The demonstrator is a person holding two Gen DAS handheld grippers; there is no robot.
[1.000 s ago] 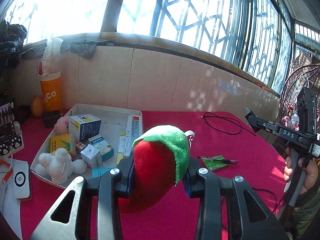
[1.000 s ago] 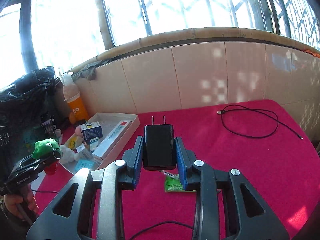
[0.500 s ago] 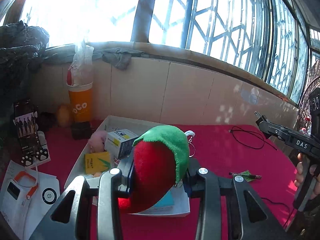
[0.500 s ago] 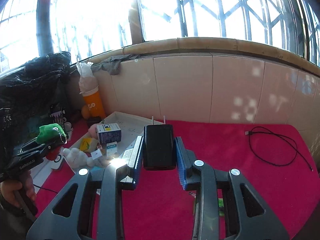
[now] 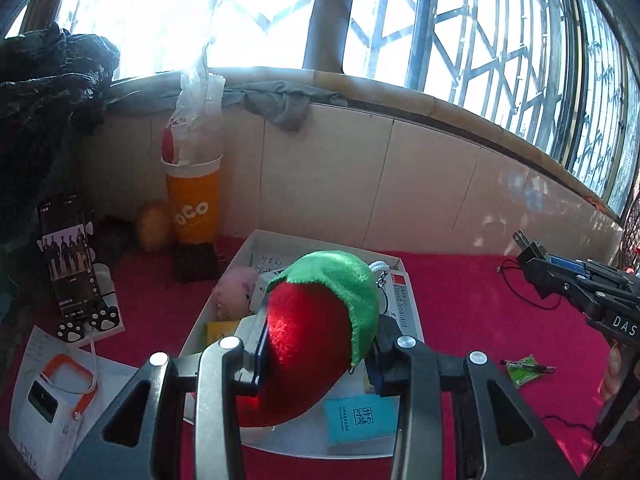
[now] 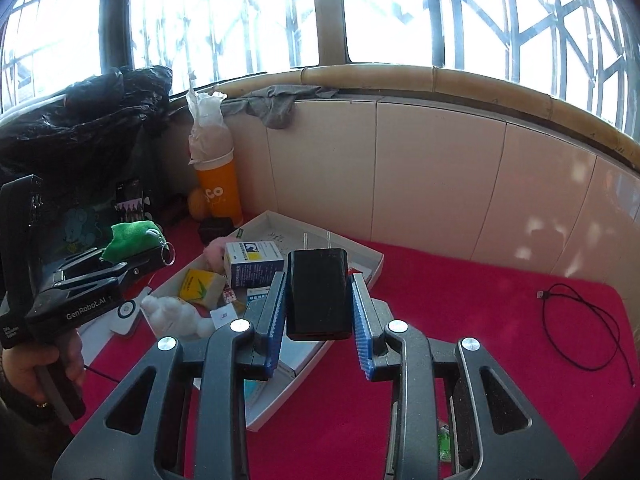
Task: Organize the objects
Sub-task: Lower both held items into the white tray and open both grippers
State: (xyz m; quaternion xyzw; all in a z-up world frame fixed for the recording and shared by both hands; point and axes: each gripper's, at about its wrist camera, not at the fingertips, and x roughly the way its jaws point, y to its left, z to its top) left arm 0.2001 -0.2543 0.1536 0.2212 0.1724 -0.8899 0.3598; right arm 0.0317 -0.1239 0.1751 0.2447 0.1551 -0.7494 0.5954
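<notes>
My left gripper (image 5: 316, 354) is shut on a red and green plush strawberry (image 5: 316, 332) with a key ring, held above the near part of a white cardboard tray (image 5: 320, 240). It also shows in the right wrist view (image 6: 132, 258). My right gripper (image 6: 320, 300) is shut on a black plug charger (image 6: 318, 294), prongs pointing forward, over the tray's right edge (image 6: 372, 256). The right gripper with the charger shows at the right of the left wrist view (image 5: 532, 258). The tray holds small boxes, a pink plush, a white plush and a sealant box.
An orange cup (image 5: 194, 204) with a plastic bag stands at the wall behind the tray. A phone on a stand (image 5: 68, 264) and a white device (image 5: 52, 392) lie left. A black cable (image 6: 580, 320) lies right on the red cloth. A pen on a green packet (image 5: 528, 368) lies right of the tray.
Both grippers have moved left toward the tray, each keeping its hold. The tray now sits under both grippers and looks closer.
</notes>
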